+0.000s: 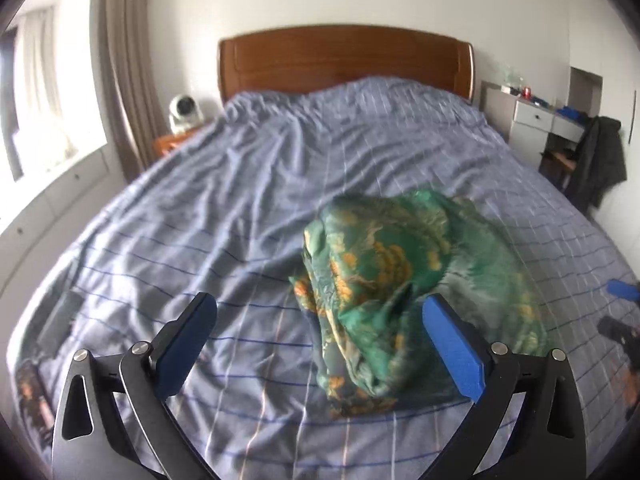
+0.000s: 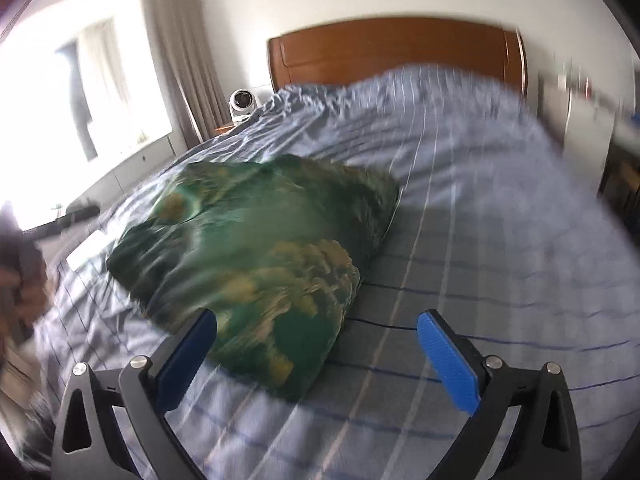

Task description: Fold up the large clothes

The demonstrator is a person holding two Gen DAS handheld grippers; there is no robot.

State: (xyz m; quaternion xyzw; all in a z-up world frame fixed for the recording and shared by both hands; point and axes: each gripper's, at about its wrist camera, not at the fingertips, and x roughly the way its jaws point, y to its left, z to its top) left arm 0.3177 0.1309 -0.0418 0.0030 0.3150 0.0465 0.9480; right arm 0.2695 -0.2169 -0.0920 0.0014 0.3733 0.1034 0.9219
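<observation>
A green garment with orange-yellow flowers (image 1: 384,280) lies crumpled in a heap on the blue checked bedsheet (image 1: 224,184). My left gripper (image 1: 320,308) is open and empty just above the sheet, its jaws wide apart, with the heap's near edge between them toward the right finger. In the right wrist view the same garment (image 2: 248,248) lies ahead and to the left. My right gripper (image 2: 318,322) is open and empty, its left finger over the garment's near edge. That view is blurred by motion. The right gripper's blue tip (image 1: 622,290) shows at the left wrist view's far right.
A wooden headboard (image 1: 344,60) stands at the bed's far end. A white fan (image 1: 182,112) sits on a nightstand at the left by the curtain and window. A white desk (image 1: 536,116) and a chair draped with dark clothing (image 1: 600,160) stand at the right.
</observation>
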